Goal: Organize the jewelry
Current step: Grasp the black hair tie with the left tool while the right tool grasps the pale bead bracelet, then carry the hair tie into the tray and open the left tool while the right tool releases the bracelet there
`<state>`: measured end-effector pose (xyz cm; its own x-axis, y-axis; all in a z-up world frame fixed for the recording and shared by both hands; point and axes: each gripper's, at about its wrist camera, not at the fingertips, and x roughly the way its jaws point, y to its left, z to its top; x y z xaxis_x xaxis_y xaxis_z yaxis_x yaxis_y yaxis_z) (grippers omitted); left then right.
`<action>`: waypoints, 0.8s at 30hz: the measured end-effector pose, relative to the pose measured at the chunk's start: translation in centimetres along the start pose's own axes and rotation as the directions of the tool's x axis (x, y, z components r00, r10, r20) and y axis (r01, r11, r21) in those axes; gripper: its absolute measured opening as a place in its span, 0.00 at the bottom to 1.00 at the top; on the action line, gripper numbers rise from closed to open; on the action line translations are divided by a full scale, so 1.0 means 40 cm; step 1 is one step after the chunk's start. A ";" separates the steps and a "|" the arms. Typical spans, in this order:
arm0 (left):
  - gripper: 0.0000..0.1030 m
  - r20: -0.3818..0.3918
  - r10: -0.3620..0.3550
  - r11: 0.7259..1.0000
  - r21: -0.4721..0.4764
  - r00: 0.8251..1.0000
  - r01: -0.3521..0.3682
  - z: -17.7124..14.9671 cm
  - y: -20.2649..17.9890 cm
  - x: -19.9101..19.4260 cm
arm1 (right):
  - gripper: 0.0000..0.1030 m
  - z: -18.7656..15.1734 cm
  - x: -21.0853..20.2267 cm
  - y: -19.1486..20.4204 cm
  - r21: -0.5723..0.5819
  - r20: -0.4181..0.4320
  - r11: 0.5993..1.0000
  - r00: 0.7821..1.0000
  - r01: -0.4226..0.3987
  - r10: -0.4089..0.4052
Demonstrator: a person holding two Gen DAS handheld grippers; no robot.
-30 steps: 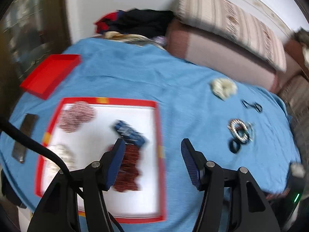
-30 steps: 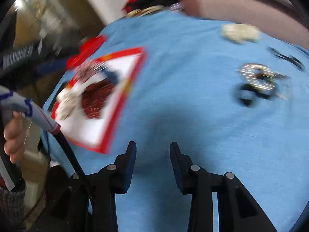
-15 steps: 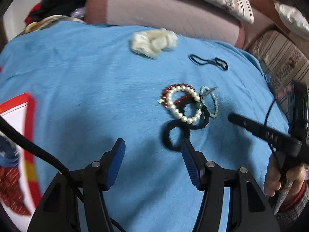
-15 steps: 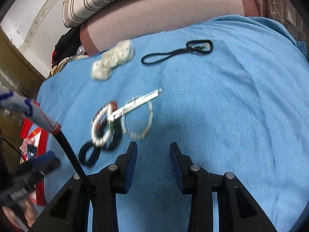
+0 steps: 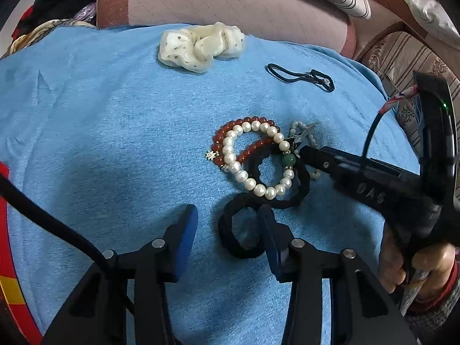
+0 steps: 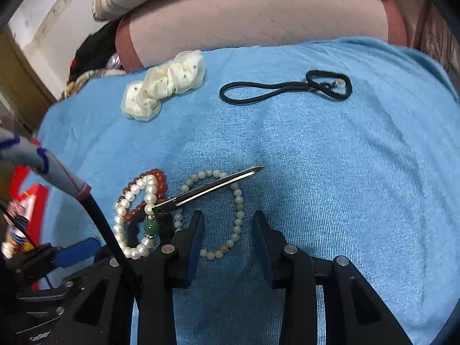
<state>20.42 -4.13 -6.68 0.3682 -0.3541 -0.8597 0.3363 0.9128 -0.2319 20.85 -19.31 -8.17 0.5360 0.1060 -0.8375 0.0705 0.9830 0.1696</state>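
Observation:
A jewelry pile lies on the blue cloth (image 5: 100, 143): a pearl bracelet (image 5: 258, 158), a red bead bracelet (image 5: 244, 123) and two thick black hair ties. My left gripper (image 5: 227, 218) hovers over the nearer black hair tie (image 5: 230, 238), jaws closing. Its right pad covers the tie's ring, and neither pad presses on it. My right gripper (image 6: 228, 224) straddles one side of a pale bead bracelet (image 6: 238, 210), jaws closing slightly without touching it. A metal hair clip (image 6: 207, 191) lies across that bracelet. In the left wrist view the bracelet is mostly hidden.
A cream scrunchie (image 6: 164, 83) and a thin black hair tie (image 6: 281, 89) lie farther back on the cloth. Pillows (image 5: 230, 5) line the far edge. A red tray's rim (image 5: 5, 178) shows at the far left. A hand (image 5: 402, 264) holds the right gripper.
Both views swung away from the red tray and came down close over the jewelry pile. The left jaws narrowed. The right gripper moved in over the pale bead bracelet.

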 end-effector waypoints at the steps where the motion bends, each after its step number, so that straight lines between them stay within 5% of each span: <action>1: 0.29 0.001 0.005 1.000 0.002 1.000 -0.005 0.001 -0.005 0.004 | 0.23 -0.002 0.003 0.013 -0.032 0.002 0.999 0.999 0.036 -0.036; 3: 0.04 -0.032 0.017 1.000 0.001 0.999 -0.017 0.000 -0.014 0.014 | 0.06 -0.005 0.003 0.019 -0.061 0.004 0.997 0.998 0.055 -0.055; 16: 0.04 0.081 0.033 0.998 -0.059 0.996 -0.028 -0.088 0.016 -0.239 | 0.06 -0.136 -0.247 -0.126 0.090 0.042 0.996 0.999 -0.017 0.013; 24: 0.04 0.151 0.066 0.992 -0.113 0.986 -0.049 -0.172 0.070 -0.386 | 0.06 -0.175 -0.371 -0.040 0.026 0.087 0.996 0.993 -0.081 0.078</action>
<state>9.70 5.28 2.80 0.5163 -0.3201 -0.7943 0.2182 0.9461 -0.2395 6.90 -21.42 0.36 0.6108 0.1692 -0.7735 0.0493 0.9669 0.2503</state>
